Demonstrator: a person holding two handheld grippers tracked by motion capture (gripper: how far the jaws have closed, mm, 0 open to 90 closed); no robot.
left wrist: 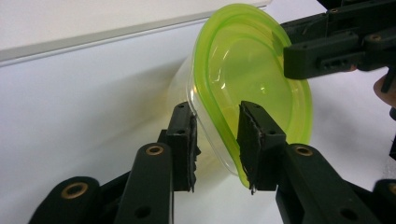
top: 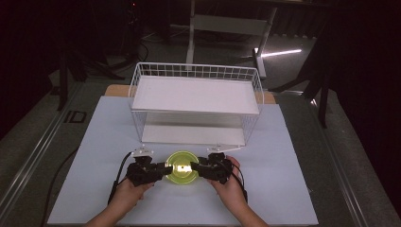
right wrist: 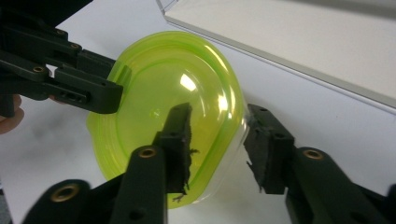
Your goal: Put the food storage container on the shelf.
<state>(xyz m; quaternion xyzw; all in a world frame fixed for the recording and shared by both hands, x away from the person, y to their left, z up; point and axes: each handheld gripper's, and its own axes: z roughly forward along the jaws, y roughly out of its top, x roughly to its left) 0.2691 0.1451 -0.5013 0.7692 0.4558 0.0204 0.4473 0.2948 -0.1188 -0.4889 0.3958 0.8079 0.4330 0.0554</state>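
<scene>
Two grippers meet at a yellow-green container (top: 183,166) that sits on the white table (top: 94,189) just in front of the white wire rack (top: 196,101). The left gripper (left wrist: 217,144) has its jaws partly open and set astride the container's near rim: one pad lies outside against the clear wall, the other inside over the green lid, with the rim running between them; the pads look close to or touching the plastic, but whether they press it I cannot tell. The right gripper (right wrist: 219,140) has its jaws open a little wider, on the side of the container opposite the left gripper; its inner finger (right wrist: 180,135) lies over the green lid, and its outer finger (right wrist: 268,144) stands a little way off the clear wall, so it is not clamped. In each gripper view the other gripper's black jaw reaches the far edge of the container. From the high view the container lies between the two hands, left hand (top: 130,189) and right hand (top: 231,182), both nearer the person than the container. No readable writing shows on the container or the rack.
</scene>
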